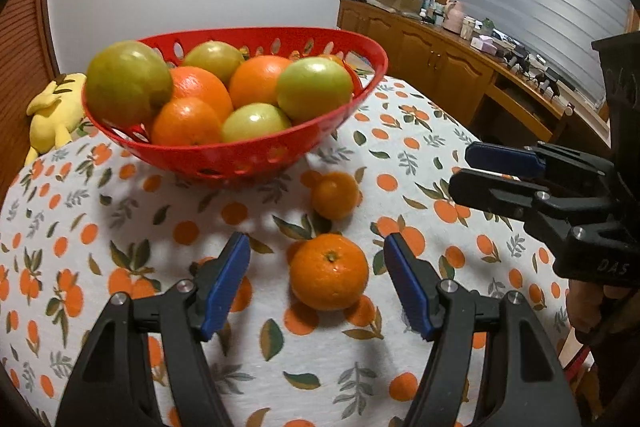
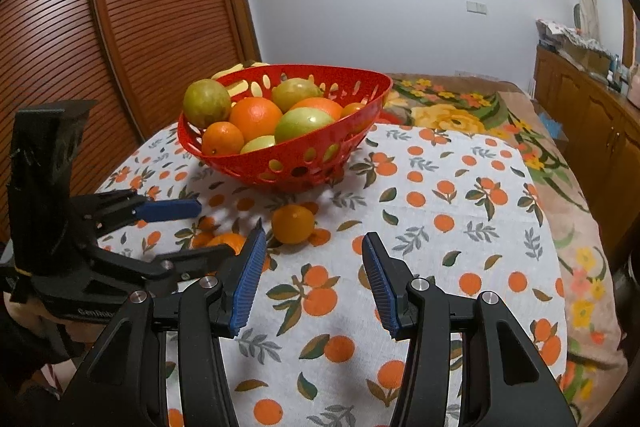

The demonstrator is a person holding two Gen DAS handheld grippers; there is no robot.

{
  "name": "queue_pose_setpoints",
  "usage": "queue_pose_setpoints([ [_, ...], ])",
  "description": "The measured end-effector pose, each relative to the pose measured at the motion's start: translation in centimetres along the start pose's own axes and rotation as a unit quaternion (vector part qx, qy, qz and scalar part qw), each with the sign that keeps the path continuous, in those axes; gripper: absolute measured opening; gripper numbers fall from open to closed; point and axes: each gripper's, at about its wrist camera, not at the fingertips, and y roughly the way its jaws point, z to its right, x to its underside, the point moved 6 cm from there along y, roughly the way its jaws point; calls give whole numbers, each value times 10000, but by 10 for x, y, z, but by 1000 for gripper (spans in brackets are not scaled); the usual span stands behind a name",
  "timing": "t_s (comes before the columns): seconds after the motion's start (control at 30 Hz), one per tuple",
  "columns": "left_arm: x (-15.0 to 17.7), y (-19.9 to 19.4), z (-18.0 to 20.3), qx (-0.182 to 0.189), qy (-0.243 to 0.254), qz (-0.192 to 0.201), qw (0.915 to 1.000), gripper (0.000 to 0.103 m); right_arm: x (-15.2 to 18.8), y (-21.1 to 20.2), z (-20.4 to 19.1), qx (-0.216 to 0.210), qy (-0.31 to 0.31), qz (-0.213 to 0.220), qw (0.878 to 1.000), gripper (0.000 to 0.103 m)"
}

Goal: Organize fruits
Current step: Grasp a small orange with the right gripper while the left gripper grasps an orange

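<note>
Left wrist view: the left gripper (image 1: 318,265) is spread wide, its blue pads (image 1: 224,285) on either side of a mandarin (image 1: 329,271) that sits on the surface (image 1: 440,307), covered in a cloth printed with oranges and leaves. The pads stand clear of the fruit, touching nothing. Just beyond it lies a smaller mandarin (image 1: 335,195), apart from the first and close to the foot of a red basket (image 1: 256,157) with oval holes in its wall. The basket is heaped with oranges (image 1: 262,79) and green apples (image 1: 128,83); one green apple rests up against the left rim. A yellow soft toy (image 1: 56,111) lies behind the basket to the left. At the right edge the right gripper (image 1: 472,169) comes in sideways, its jaws apart and holding nothing, well to the right of the smaller mandarin. A wooden cabinet (image 1: 432,63) loaded with clutter runs along the window wall.

Right wrist view: the right gripper (image 2: 314,275) hangs open over bare cloth, with the smaller mandarin (image 2: 293,223) ahead and slightly left of its left pad. The left gripper (image 2: 224,227) reaches in from the left, and the larger mandarin (image 2: 230,241) shows partly between its fingers. The basket (image 2: 288,171) stands farther back, in front of a slatted wooden door (image 2: 120,27).
</note>
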Motion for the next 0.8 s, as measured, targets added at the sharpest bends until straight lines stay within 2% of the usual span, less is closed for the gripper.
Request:
queue_pose_setpoints([
  [0.3,9,12,1,35,2,-184,9998,69,7,7,-3,-51,39,-76,10000,51],
  [0.5,14,17,0,141,29,-269,9995,55,9,13,-3,-48,51,-115,9999,51],
  [0.57,16,18,1,200,38,-259,9995,46,9,15,-3,-34,49,-120,9999,51],
  [0.8,21,7,-7,157,-54,-98,9998,45,13,28,3,-16,122,-214,9997,51],
])
